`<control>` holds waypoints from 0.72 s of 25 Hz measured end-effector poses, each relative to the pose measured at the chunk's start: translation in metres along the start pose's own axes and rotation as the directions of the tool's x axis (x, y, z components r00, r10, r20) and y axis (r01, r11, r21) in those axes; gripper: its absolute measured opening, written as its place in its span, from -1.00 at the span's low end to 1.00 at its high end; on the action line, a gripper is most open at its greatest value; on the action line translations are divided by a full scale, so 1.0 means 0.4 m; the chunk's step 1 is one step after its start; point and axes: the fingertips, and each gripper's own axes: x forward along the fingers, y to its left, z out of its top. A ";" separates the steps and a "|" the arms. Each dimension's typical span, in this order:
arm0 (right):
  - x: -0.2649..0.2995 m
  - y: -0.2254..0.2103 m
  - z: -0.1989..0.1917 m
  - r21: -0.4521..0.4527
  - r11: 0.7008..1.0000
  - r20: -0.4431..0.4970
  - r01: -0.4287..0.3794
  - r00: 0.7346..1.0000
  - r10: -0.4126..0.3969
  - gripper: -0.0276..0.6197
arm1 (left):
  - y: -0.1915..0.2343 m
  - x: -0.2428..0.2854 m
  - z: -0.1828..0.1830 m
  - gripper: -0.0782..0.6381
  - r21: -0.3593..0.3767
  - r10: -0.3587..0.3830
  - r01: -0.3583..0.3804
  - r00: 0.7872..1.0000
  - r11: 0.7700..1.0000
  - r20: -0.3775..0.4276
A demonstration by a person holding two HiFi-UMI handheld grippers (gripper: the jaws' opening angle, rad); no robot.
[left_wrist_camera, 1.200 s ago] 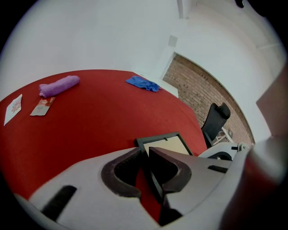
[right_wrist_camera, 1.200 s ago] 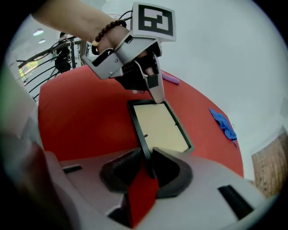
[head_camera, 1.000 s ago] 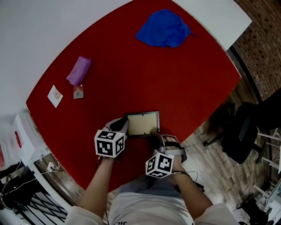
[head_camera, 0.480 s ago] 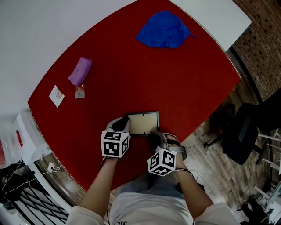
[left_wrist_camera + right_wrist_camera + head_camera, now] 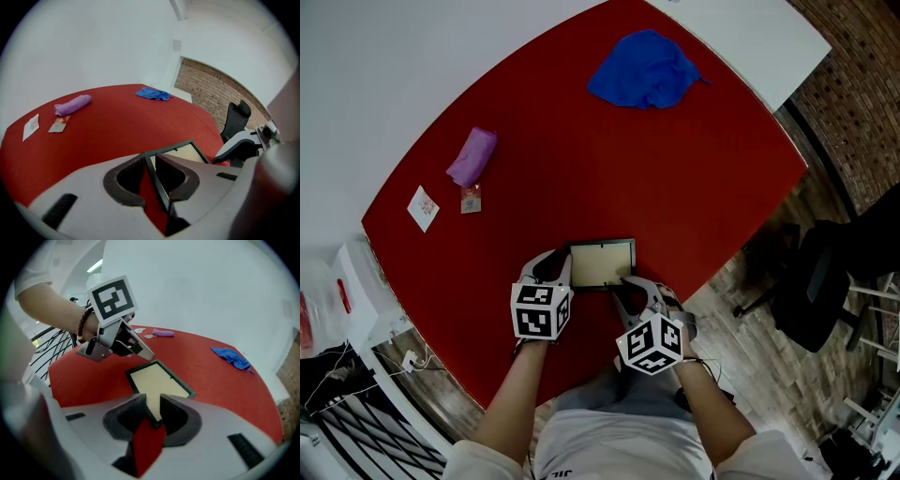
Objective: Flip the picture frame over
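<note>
- Picture frame [image 5: 602, 263]: rectangular, thin dark rim, matte cream panel facing up, near edge of the smooth red table [image 5: 581, 159].
- Left gripper [image 5: 151, 157]: clamped on the frame's left rim.
- Right gripper [image 5: 152, 401]: jaws just been opening, loose around the frame's near-right corner.

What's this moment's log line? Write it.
black rectangular picture frame on red table | left gripper grips edge | right gripper: jaws just opening, corner between

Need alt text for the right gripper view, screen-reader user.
The right tongs, whose jaws have just been opening, straddle the near corner of a picture frame, cream side up, on a red table. The left tongs reach the frame's far edge; a purple roll and blue cloth lie beyond.
</note>
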 end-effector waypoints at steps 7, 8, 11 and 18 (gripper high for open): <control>-0.145 -0.008 0.070 0.136 0.989 0.090 0.065 0.993 -0.078 -0.90 | -0.114 -0.192 0.022 -0.76 -0.018 -0.005 0.007 0.996 1.000 0.086; -0.176 0.000 0.080 0.145 0.987 0.097 0.070 0.992 -0.085 -0.90 | -0.135 -0.227 0.023 -0.77 -0.023 -0.003 0.005 0.995 1.000 0.099; -0.268 0.010 0.111 0.190 0.977 0.124 0.102 0.984 -0.127 -0.90 | -0.184 -0.316 0.033 -0.77 -0.011 0.029 -0.028 0.989 1.000 0.148; -0.393 -0.012 0.123 0.367 0.917 0.181 0.155 0.955 -0.234 -0.90 | -0.252 -0.406 0.024 -0.77 -0.033 0.059 -0.054 0.980 0.998 0.192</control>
